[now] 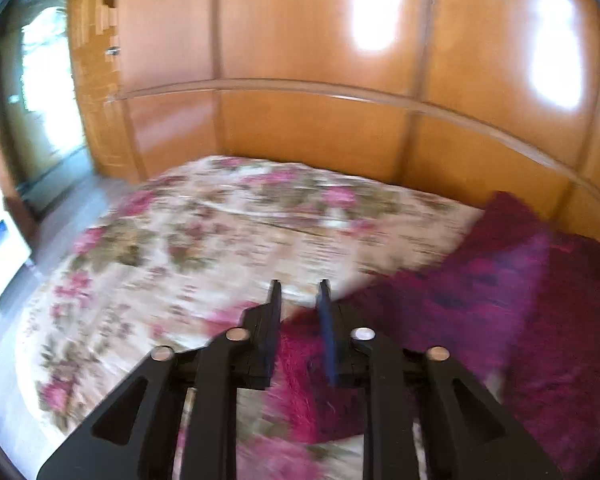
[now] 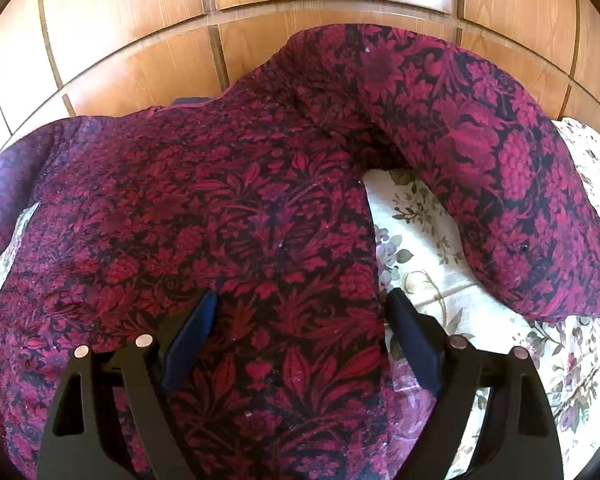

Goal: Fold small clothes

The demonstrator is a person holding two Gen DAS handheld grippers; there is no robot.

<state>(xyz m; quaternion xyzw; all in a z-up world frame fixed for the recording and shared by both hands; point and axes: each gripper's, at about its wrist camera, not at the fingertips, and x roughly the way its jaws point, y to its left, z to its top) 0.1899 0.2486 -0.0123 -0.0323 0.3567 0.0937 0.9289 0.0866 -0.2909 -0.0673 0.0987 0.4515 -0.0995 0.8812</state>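
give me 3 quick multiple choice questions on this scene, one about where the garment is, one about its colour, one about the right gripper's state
1. Where does the dark red floral garment lie?
A. on the floral bedspread
B. on a chair
C. on the floor

2. What colours is the garment's pattern?
A. green and white
B. dark red and black
C. plain yellow

3. How do the right gripper jaws stand?
A. shut on a sleeve
B. shut on nothing
C. wide open over the cloth

Answers:
1 A, bedspread shows beside and beneath it.
2 B, red leaves on black.
3 C, the blue pads stand far apart with cloth between.
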